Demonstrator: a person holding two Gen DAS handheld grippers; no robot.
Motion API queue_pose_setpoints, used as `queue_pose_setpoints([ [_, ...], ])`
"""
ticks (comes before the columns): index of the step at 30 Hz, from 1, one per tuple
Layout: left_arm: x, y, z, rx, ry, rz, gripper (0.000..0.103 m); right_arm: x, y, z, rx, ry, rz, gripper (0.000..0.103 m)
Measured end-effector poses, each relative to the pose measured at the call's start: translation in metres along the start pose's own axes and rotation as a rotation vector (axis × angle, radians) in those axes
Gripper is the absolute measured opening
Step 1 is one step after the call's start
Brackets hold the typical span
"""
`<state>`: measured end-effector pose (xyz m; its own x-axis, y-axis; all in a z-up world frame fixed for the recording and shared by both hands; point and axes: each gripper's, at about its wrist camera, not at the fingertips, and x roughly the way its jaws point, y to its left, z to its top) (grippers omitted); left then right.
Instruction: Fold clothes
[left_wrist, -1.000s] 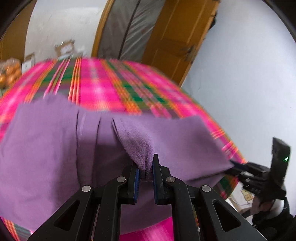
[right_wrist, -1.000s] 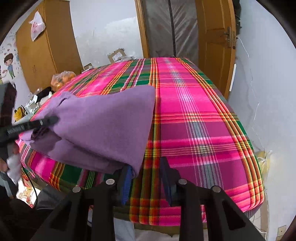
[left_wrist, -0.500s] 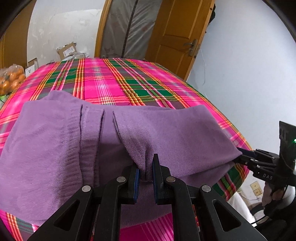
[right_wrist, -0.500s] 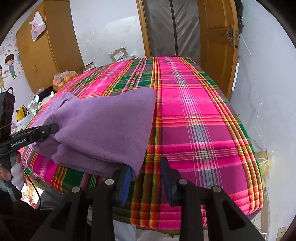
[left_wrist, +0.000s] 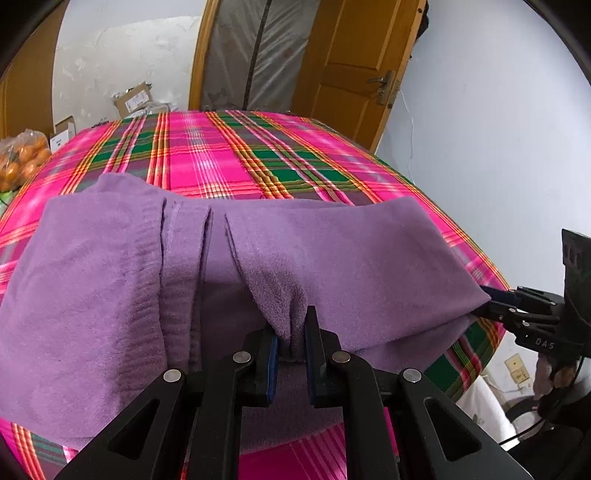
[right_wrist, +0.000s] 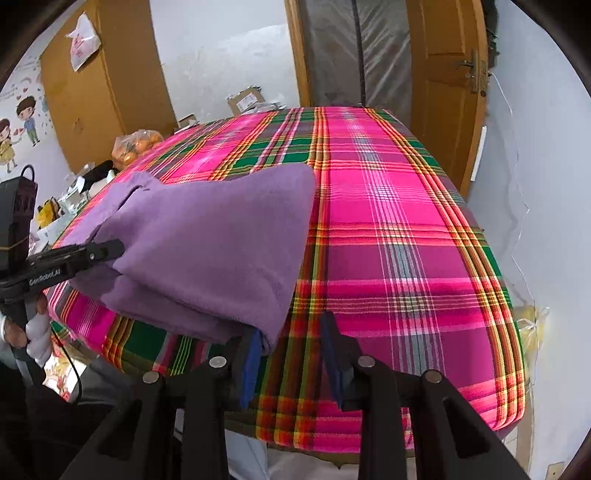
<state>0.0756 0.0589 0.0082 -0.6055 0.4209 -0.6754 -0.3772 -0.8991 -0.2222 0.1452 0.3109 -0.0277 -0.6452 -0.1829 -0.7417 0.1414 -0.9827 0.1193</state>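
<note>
Table (right_wrist: 406, 229) covered by a pink, green and orange plaid cloth (left_wrist: 229, 155) hanging over its edges. A folded purple garment (right_wrist: 207, 251) lies directly on the cloth at the near left corner, its layers stacked; the rest of the surface is bare plaid.

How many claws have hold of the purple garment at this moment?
1, as far as shows. The left claw pinches a fold at the purple garment's near edge. The right claw stands open at its corner, only one finger touching.
</note>
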Motion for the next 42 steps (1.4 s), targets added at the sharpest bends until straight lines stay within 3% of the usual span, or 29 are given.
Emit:
queue_pose_setpoints([
  [5, -0.005, 0.001, 0.001, -0.002, -0.011, 0.005, 0.012, -0.023, -0.006, 0.002, -0.039, -0.031, 0.120, 0.031],
  [10, -0.004, 0.002, 0.002, -0.003, -0.012, 0.008, 0.012, -0.017, -0.006, 0.010, 0.017, -0.091, 0.207, 0.031],
  [15, -0.002, 0.003, 0.002, 0.004, -0.004, 0.004, 0.012, -0.010, -0.008, 0.018, 0.072, -0.150, 0.292, 0.017],
  [19, -0.002, 0.002, -0.002, 0.026, 0.011, -0.008, 0.013, 0.015, -0.018, 0.011, 0.118, -0.087, 0.259, 0.009],
  [24, -0.019, 0.009, 0.002, 0.000, -0.019, -0.016, 0.016, -0.007, -0.023, 0.020, 0.118, -0.187, 0.241, 0.012],
  [27, -0.033, 0.018, 0.008, -0.025, -0.061, 0.019, 0.015, -0.011, -0.020, 0.028, 0.109, -0.233, 0.251, 0.012],
  [31, -0.037, 0.030, 0.019, -0.072, -0.085, 0.045, 0.014, 0.009, -0.008, 0.045, 0.081, -0.199, 0.285, 0.012],
  [38, -0.005, 0.007, 0.033, -0.008, -0.036, -0.023, 0.013, 0.052, -0.006, 0.082, 0.065, -0.123, 0.313, 0.012],
  [42, 0.025, 0.011, 0.032, -0.021, 0.032, -0.015, 0.013, 0.088, -0.040, 0.091, 0.220, -0.014, 0.278, 0.000],
])
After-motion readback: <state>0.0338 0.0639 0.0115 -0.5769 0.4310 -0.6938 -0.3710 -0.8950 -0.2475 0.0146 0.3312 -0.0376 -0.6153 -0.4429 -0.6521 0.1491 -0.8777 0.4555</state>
